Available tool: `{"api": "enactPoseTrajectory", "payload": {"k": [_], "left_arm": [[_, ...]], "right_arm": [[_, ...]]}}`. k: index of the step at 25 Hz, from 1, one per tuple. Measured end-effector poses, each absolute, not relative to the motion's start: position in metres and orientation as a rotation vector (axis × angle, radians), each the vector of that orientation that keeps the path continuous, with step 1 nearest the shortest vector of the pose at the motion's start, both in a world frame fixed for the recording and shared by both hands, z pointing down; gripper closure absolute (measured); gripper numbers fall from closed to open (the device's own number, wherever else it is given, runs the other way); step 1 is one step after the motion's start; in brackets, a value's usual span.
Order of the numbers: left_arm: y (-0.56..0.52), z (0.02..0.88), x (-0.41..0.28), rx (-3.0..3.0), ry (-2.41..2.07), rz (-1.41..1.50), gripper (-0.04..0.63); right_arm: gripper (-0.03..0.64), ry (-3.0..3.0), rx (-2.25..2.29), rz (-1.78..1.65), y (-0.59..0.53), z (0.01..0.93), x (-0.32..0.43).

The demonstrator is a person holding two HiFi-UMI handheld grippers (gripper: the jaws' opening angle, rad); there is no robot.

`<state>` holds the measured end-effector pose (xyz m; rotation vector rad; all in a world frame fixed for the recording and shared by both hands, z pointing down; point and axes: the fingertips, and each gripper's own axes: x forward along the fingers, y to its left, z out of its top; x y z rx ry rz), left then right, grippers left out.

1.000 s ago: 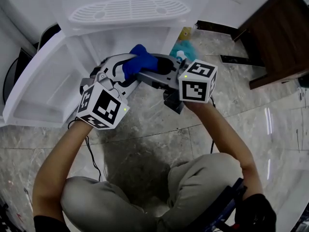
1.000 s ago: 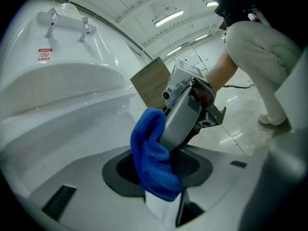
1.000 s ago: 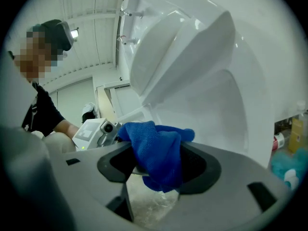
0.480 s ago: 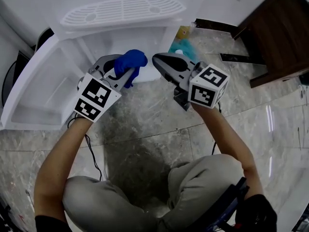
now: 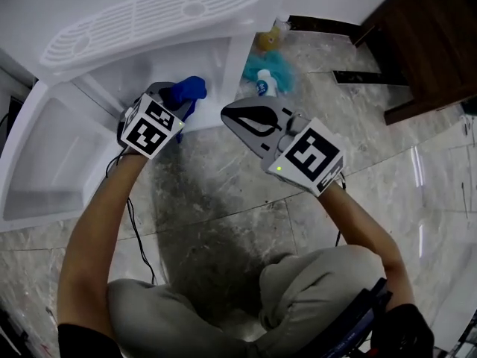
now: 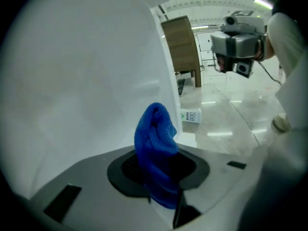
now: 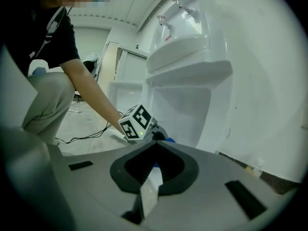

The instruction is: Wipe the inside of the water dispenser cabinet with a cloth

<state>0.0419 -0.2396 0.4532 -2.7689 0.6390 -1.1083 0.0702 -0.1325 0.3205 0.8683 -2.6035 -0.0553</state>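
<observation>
A blue cloth [image 5: 190, 88] sticks up from my left gripper [image 5: 181, 104], whose jaws have just been closing on it. The gripper sits at the mouth of the white dispenser's lower cabinet [image 5: 138, 73]. In the left gripper view the cloth [image 6: 154, 134] is bunched between the jaws, next to the white cabinet wall [image 6: 82, 81]. My right gripper [image 5: 226, 111] hangs over the floor to the right, apart from the cloth. Its jaws have just closed, with nothing between them [image 7: 155, 150]. From there I see the left gripper's marker cube [image 7: 136, 123] at the cabinet opening [image 7: 183, 107].
The cabinet door [image 5: 52, 151] stands open to the left. The dispenser's drip grille [image 5: 149, 17] juts out above the opening. A small bottle [image 5: 263, 86] and teal clutter lie on the marble floor right of the cabinet, and dark wooden furniture [image 5: 432, 43] stands further right. A black cable [image 5: 138, 230] trails under my left arm.
Both grippers met at the cloth a second ago. The right one has let go and drawn back right. The left has carried the cloth down and forward to the cabinet opening.
</observation>
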Motion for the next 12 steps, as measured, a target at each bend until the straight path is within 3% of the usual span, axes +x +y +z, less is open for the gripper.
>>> {"api": "enactPoseTrajectory", "payload": {"k": [12], "left_arm": [[-0.348,0.505,0.101,-2.444,0.895,-1.280,0.489]], "right_arm": [[0.618,-2.553,0.885,0.036,-0.121,0.340,0.098]]}}
